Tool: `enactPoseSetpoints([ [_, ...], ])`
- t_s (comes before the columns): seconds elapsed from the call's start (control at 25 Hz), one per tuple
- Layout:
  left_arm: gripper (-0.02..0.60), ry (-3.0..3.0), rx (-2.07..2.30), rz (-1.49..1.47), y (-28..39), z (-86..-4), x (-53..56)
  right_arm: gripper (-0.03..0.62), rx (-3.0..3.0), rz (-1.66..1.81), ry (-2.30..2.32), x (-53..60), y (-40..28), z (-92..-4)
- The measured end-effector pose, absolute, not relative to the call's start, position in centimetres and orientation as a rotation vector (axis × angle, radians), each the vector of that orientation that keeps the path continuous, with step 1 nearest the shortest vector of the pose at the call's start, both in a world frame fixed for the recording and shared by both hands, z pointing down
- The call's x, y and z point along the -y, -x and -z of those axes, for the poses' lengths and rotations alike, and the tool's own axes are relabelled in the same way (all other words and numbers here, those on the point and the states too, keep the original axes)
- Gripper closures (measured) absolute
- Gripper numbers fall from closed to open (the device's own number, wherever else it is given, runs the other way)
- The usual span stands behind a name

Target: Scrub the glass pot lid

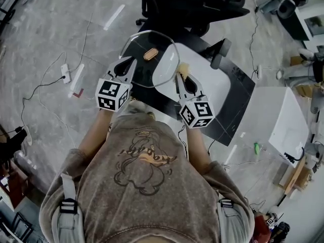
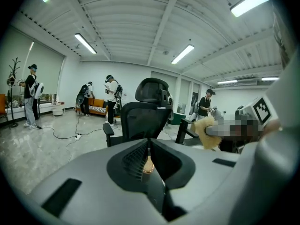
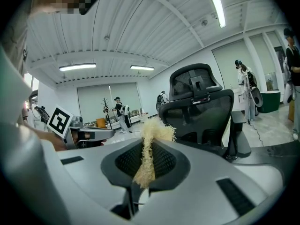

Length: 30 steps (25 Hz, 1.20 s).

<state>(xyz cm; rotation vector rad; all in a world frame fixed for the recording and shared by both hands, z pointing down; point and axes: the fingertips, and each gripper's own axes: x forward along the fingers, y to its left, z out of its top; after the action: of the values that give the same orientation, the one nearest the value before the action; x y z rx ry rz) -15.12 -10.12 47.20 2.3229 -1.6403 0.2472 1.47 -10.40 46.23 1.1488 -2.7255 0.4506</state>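
The round glass pot lid (image 1: 157, 70), with a brown knob (image 1: 150, 54), is held up over the table between my two grippers. My left gripper (image 1: 123, 65) is shut on the lid's left rim; in the left gripper view the rim (image 2: 149, 150) runs edge-on between the closed jaws, and the knob (image 2: 148, 166) shows just behind them. My right gripper (image 1: 182, 76) is shut on a fluffy yellow scrub cloth (image 1: 183, 68) at the lid's right edge. In the right gripper view the cloth (image 3: 149, 146) sticks up from between the jaws.
A white tabletop (image 1: 215, 87) on a black mat (image 1: 240, 103) lies under the lid. A black office chair (image 1: 195, 6) stands just beyond it. Cables and a power strip (image 1: 65, 72) lie on the floor at left. Several people (image 2: 111, 97) stand far back in the room.
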Motion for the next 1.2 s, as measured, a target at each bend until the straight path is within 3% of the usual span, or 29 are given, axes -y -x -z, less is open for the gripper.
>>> enactPoseSetpoints([
  [0.76, 0.555, -2.403, 1.472, -0.307, 14.5, -48.2, 15.4, 0.554, 2.697, -0.47, -1.242, 15.1, -1.2, -45.9],
  [0.92, 0.3, -2.417, 1.438, -0.297, 13.2, -48.4, 16.0, 0.554, 2.709, -0.465, -1.243, 15.5, -1.6, -45.8],
  [1.04, 0.249, -2.453, 1.418, -0.384, 12.1, -49.2, 16.6, 0.554, 2.721, -0.461, -1.243, 16.0, -1.7, -45.7],
  [1.2, 0.249, -2.463, 1.364, -0.467, 11.0, -50.4, 17.4, 0.554, 2.724, -0.461, -1.245, 16.4, -1.9, -45.7],
])
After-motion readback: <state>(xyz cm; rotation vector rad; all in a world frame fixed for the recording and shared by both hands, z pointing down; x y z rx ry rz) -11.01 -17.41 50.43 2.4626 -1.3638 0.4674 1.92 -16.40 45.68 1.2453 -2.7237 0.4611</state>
